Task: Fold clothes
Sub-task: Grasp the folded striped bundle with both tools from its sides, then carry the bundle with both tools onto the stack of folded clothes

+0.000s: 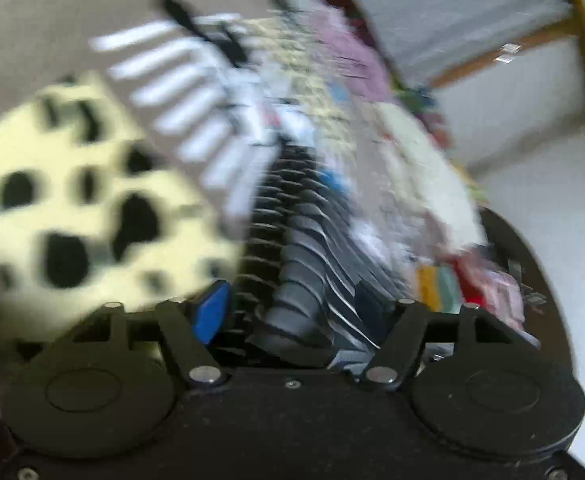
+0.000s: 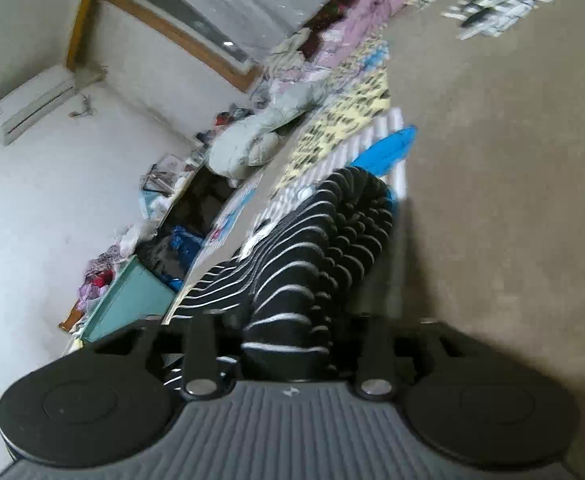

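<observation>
While both views are tilted and the left one is badly blurred, the garment [image 2: 312, 264] reads clearly: black knit with thin white stripes, bunched into ridged folds on the brown surface [image 2: 512, 200]. It fills the gap in the right gripper [image 2: 288, 344] and the left gripper [image 1: 292, 320]. Fingertips are hidden under cloth, so I cannot tell whether either one is grasping it. A spotted cloth [image 1: 84, 216] lies blurred at near left.
</observation>
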The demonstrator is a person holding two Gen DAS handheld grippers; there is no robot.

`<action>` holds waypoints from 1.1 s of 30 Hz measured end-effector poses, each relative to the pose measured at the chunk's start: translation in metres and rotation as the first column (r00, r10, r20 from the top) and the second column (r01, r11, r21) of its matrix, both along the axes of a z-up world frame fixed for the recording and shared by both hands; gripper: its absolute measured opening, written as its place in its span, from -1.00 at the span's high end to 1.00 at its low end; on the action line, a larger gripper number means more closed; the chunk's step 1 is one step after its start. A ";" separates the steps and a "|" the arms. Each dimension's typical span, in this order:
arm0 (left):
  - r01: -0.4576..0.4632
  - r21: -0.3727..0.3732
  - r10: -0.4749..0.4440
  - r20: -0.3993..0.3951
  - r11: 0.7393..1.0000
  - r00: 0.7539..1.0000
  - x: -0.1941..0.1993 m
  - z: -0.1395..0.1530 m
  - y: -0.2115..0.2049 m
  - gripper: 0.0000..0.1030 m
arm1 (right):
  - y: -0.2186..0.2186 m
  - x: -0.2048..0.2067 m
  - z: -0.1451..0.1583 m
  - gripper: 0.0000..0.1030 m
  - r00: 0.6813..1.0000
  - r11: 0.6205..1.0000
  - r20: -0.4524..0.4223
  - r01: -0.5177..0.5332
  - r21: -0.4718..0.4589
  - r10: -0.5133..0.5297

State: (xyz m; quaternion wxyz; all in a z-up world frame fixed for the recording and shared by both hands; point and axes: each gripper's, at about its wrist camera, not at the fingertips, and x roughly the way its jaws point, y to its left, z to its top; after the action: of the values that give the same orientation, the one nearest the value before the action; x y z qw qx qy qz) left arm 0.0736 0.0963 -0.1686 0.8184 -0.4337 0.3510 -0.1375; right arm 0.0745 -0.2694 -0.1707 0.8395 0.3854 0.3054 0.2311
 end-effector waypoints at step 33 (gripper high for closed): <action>0.505 -0.083 -0.456 0.324 0.859 0.829 0.069 0.124 -0.250 0.50 | -0.178 -0.065 0.116 0.37 0.884 0.954 0.360 0.288 0.080 -0.297</action>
State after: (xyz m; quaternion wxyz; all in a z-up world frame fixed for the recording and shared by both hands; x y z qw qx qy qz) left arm 0.1426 -0.1538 -0.0450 0.7612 -0.3719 0.3112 -0.4306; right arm 0.0097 -0.4472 -0.0548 0.9022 0.3870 0.0782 0.1739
